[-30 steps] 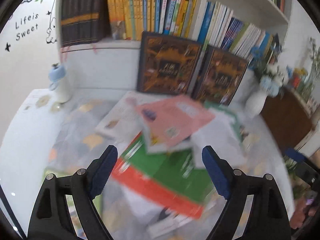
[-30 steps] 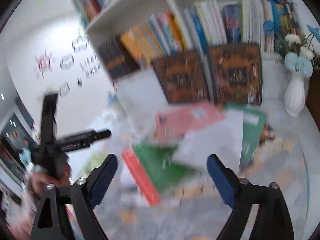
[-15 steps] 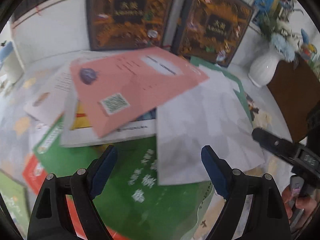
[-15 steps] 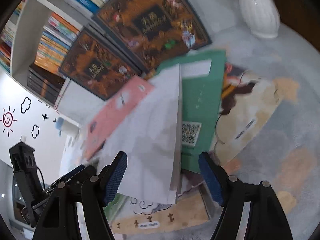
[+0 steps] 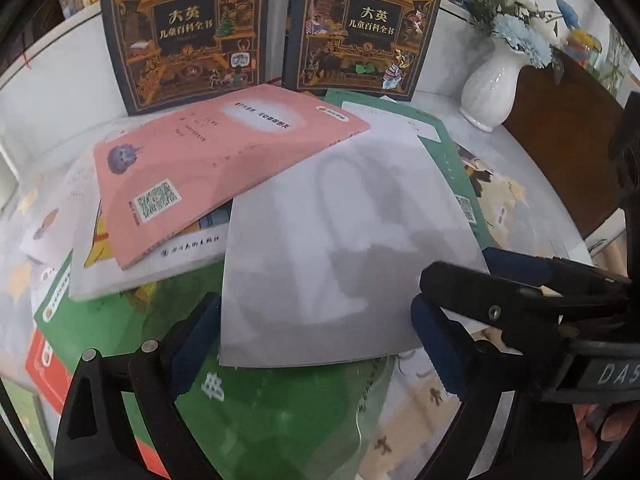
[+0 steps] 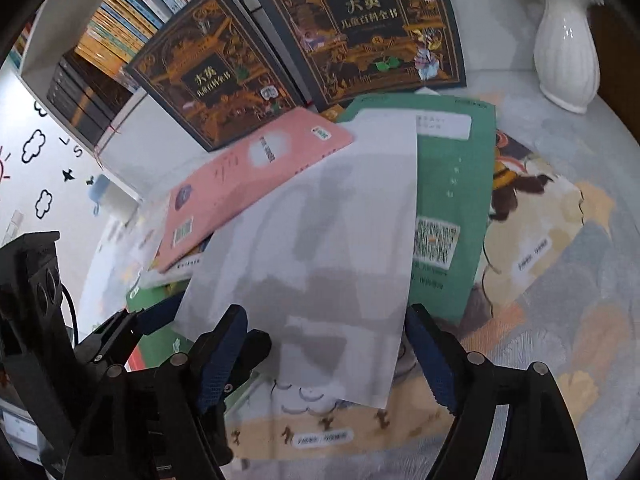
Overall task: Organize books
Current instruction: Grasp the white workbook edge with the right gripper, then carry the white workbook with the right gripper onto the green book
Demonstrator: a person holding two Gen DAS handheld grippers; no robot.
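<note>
My left hand-held gripper [image 5: 316, 344] is spread and still widening, its blue pads either side of the near edge of a white book [image 5: 344, 236]; I see no pad pressing on it. My right hand-held gripper [image 6: 326, 356] is likewise spread and widening, straddling the same book's [image 6: 320, 248] near edge, pads clear of the cover. The two grippers sit close together, the right one's fingers reaching across the white book's right-hand corner in the left view.

Under the white book, toward the left gripper's left, lies a pink book [image 5: 208, 168], overlapping other books. Below both is a bright green book [image 5: 264, 400], nearest the left gripper. To the right of the white book a darker green book [image 6: 452, 200] pokes out, and past that a cream picture book [image 6: 536, 220]. All rest in a loose heap on the table [image 6: 592, 320].

Beyond the heap two dark encyclopedia volumes [image 5: 188, 32] stand upright, side by side. A white vase [image 5: 492, 84] stands far right of them.
</note>
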